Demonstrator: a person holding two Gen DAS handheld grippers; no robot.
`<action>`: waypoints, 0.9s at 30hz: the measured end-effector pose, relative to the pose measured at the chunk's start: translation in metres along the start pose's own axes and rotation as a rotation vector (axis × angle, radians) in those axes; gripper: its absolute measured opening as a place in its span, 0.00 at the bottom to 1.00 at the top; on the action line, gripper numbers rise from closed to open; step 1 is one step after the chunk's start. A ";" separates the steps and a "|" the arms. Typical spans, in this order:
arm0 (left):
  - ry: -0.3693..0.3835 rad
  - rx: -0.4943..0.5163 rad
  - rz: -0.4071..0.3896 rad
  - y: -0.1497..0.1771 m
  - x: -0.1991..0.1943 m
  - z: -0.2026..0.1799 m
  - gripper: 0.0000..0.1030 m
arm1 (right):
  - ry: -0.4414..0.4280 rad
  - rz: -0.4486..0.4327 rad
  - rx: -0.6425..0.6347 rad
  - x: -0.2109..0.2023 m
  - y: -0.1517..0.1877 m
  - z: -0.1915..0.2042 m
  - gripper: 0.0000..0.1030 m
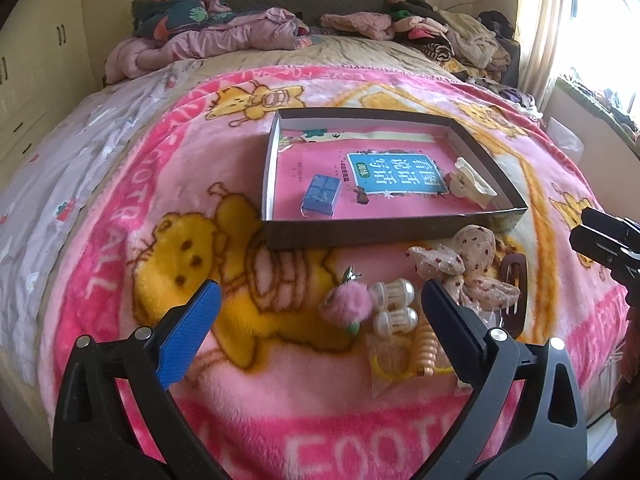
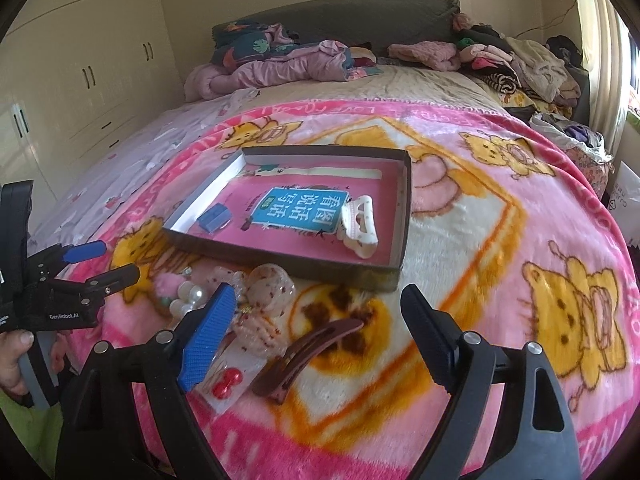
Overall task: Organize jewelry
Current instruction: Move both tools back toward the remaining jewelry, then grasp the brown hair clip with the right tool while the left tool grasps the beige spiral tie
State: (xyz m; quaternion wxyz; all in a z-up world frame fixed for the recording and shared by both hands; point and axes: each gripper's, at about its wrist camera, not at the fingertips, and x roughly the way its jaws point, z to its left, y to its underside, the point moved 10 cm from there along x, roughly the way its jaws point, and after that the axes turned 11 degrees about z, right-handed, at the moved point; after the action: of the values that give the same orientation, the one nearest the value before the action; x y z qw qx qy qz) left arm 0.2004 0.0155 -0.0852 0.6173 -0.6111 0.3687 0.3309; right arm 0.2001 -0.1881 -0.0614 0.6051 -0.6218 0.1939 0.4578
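Note:
A shallow dark cardboard box (image 1: 384,232) (image 2: 360,272) lies on the pink blanket, with a pink book, a small blue box (image 1: 320,196) (image 2: 214,216) and a cream claw clip (image 1: 472,186) (image 2: 360,220) inside. In front of it lie loose hair pieces: a pink pompom clip (image 1: 346,304), pearl clips (image 1: 394,306) (image 2: 188,296), a speckled fabric bow (image 1: 464,268) (image 2: 264,300), a brown hair clip (image 2: 304,354) (image 1: 514,280), a red bow in a packet (image 2: 226,384). My left gripper (image 1: 320,316) is open above the pompom and pearls. My right gripper (image 2: 316,328) is open above the brown clip.
The pink bear blanket (image 1: 200,240) covers the bed. Piled clothes and bedding (image 2: 280,64) lie at the headboard. Wardrobes (image 2: 80,60) stand at the left, a curtain and window (image 1: 580,40) at the right. The right gripper shows at the left wrist view's right edge (image 1: 600,240).

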 end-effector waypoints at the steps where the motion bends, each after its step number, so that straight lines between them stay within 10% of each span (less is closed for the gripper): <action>1: 0.001 -0.002 -0.001 0.002 -0.001 0.001 0.89 | -0.001 0.000 -0.002 -0.002 0.002 0.002 0.80; 27: 0.031 0.015 0.039 0.061 -0.010 -0.007 0.89 | -0.034 0.038 -0.047 -0.012 0.050 0.033 0.80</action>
State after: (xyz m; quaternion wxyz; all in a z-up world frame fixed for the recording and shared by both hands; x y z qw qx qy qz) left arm 0.1426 0.0111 -0.1076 0.6095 -0.6042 0.3925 0.3308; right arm 0.1438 -0.1709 -0.0758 0.5849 -0.6241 0.1846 0.4841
